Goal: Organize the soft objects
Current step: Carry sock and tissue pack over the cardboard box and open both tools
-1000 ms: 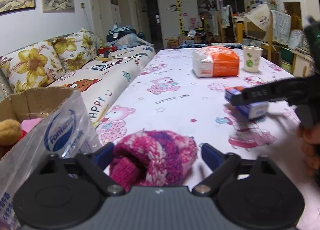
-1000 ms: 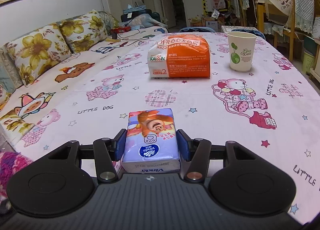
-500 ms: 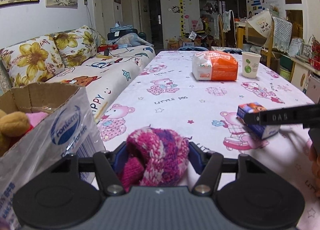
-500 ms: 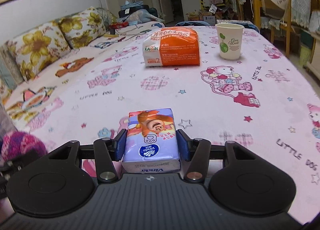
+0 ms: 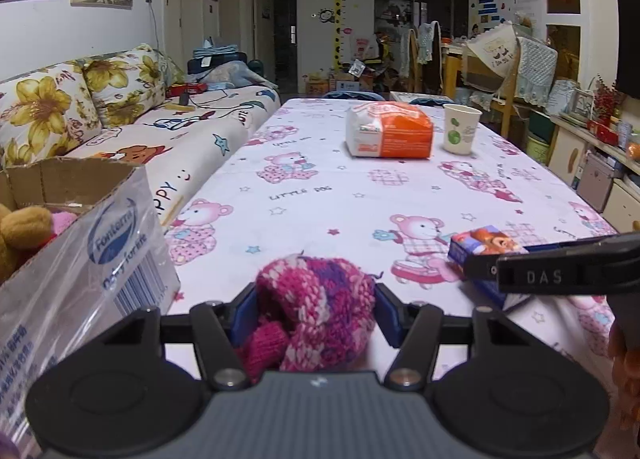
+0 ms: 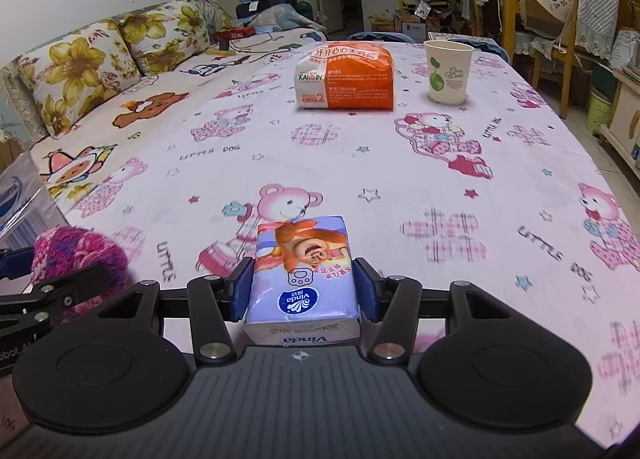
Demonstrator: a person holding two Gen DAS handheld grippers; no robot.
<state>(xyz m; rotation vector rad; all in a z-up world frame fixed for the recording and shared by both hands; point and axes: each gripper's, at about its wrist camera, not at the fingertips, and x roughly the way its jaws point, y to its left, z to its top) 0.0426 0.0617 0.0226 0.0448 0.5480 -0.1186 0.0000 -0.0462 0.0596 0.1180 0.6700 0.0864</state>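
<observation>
A pink and purple knitted hat [image 5: 316,299] sits between the blue pads of my left gripper [image 5: 314,311], just above the table's near edge. The jaws are closing and the pads press into the wool on both sides. My right gripper [image 6: 304,291] is shut on a purple Vinda tissue pack [image 6: 304,259], held off the tablecloth. In the left wrist view the same tissue pack [image 5: 480,243] and a right finger [image 5: 560,275] show at the right. The right wrist view catches the hat [image 6: 76,255] at its left edge.
A cardboard box [image 5: 60,179] wrapped in a printed plastic bag stands at the left, with plush toys [image 5: 24,227] inside. An orange tissue bag [image 5: 390,131] and a paper cup [image 5: 460,129] stand far back on the table [image 5: 320,195]. A floral sofa [image 5: 120,119] runs along the left.
The left jaws have drawn in from wide apart onto the knitted hat. The right gripper has carried the tissue pack leftward, closer to the hat.
</observation>
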